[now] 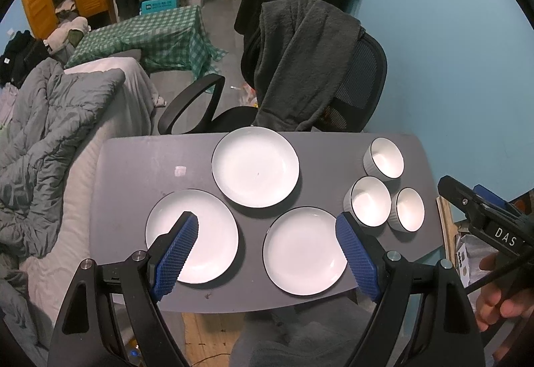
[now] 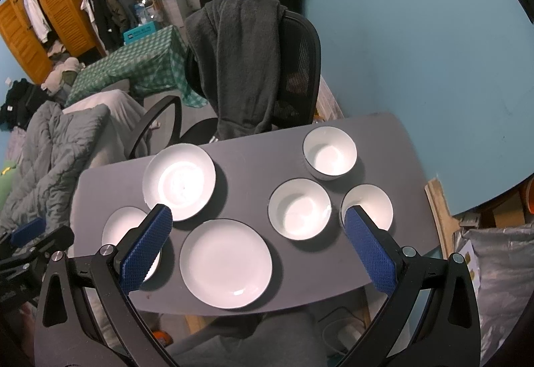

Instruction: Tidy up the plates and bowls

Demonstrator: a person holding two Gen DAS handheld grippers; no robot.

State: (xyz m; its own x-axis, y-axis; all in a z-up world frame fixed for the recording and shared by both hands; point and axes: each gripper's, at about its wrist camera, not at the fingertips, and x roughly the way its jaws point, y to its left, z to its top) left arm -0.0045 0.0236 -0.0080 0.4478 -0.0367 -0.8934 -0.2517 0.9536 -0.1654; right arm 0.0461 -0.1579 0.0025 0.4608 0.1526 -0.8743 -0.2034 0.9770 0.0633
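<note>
While both claws hover above the near edge of the grey worktop, neither pinches anything: the left claw is spread wide over the plates, and the right claw is spread just as wide nearer the bowls. Three white plates lie flat on the left half: a far plate, a near-left plate and a near-middle plate, none overlapping. Three white bowls stand upright on the right: a far bowl, a middle bowl and a right bowl, close together. A chair draped with dark cloth stands beyond the far edge.
</note>
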